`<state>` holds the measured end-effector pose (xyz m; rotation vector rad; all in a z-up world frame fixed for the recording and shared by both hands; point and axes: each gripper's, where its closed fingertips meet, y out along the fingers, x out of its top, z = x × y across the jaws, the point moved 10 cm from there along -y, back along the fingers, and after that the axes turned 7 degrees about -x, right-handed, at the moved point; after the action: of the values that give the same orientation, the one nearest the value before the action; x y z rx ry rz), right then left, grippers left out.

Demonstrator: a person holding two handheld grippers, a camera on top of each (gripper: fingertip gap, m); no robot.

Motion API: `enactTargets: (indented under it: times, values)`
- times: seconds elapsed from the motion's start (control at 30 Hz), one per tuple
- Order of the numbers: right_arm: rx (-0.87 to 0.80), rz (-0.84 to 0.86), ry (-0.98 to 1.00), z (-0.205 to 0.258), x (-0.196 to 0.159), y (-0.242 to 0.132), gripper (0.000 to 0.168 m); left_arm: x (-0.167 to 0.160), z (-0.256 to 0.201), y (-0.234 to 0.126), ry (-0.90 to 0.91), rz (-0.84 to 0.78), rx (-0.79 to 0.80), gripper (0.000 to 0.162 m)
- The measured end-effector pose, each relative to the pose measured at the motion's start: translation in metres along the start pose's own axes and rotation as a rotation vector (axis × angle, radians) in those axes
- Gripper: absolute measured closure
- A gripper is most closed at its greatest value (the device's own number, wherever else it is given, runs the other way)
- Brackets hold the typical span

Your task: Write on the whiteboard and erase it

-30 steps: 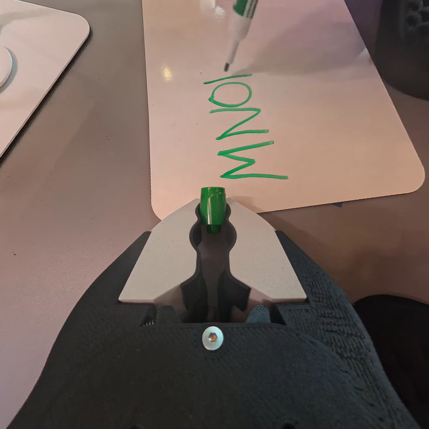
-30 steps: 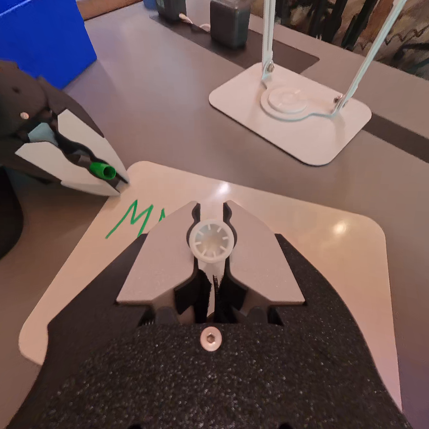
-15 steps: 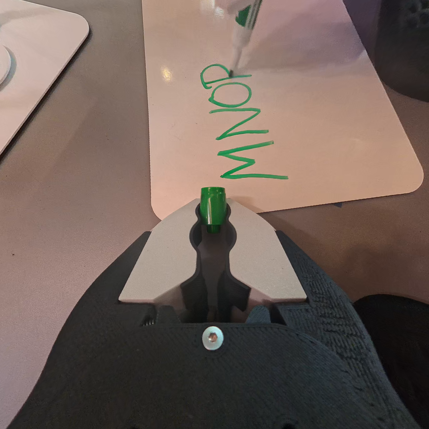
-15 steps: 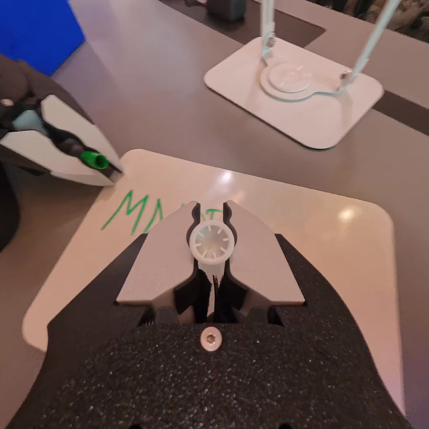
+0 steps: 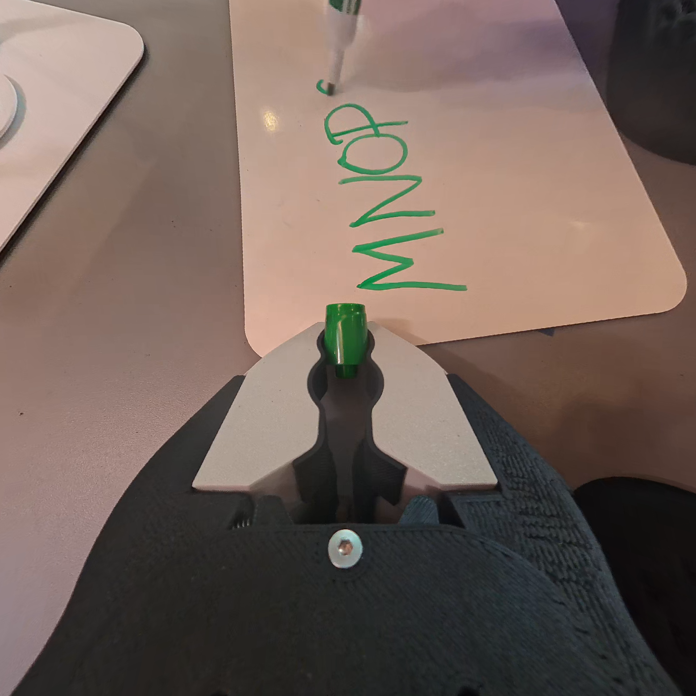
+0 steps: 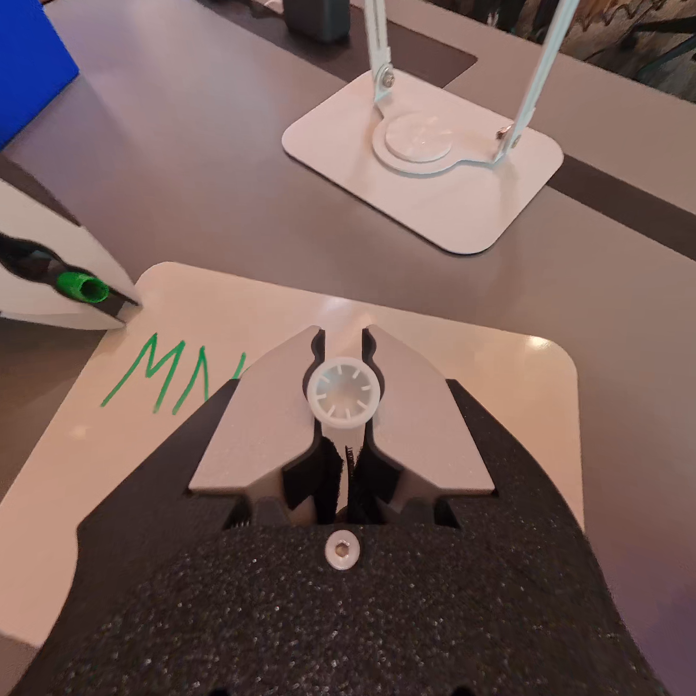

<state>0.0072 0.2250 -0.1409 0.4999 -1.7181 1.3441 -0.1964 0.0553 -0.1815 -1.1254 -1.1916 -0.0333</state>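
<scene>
Now the right tongs (image 6: 342, 335) squeeze the white marker (image 6: 343, 393), and its tip (image 5: 330, 88) touches the whiteboard (image 5: 527, 211) past the green letters (image 5: 391, 203). Left tongs (image 5: 345, 331) pinch the green cap (image 5: 344, 335) at the whiteboard's near edge on the desk (image 5: 132, 301).

Both grippers look the same tbh: the left gripper (image 5: 345, 331) and right gripper (image 6: 342, 335) each have a chunky black textured printed shell, two pale grey wedge fingers (image 5: 271, 418) with scalloped inner edges, and one silver hex screw (image 6: 342, 550) behind them.
</scene>
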Motion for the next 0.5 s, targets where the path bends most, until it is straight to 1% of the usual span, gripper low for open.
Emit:
enactTargets:
  times: [0.1,0.17,0.3,0.37,0.5]
  values:
    - [0.011,0.079,-0.027,0.006,-0.005,-0.017,0.149,0.0,0.0,0.0,0.0,0.0,0.0,0.146]
    - [-0.054,0.105,-0.052,0.0,-0.007,-0.023,0.149,0.0,-0.001,0.0,0.002,0.001,0.0,0.146]
    - [-0.082,0.017,-0.042,-0.013,-0.002,-0.005,0.149,0.0,-0.001,0.001,0.007,0.001,0.0,0.146]
    - [-0.034,-0.006,-0.044,-0.006,0.003,0.003,0.149,0.0,-0.001,0.001,0.003,0.0,-0.004,0.146]
    - [-0.032,-0.019,-0.041,-0.003,0.006,-0.005,0.149,0.0,-0.001,0.001,-0.001,-0.002,-0.008,0.146]
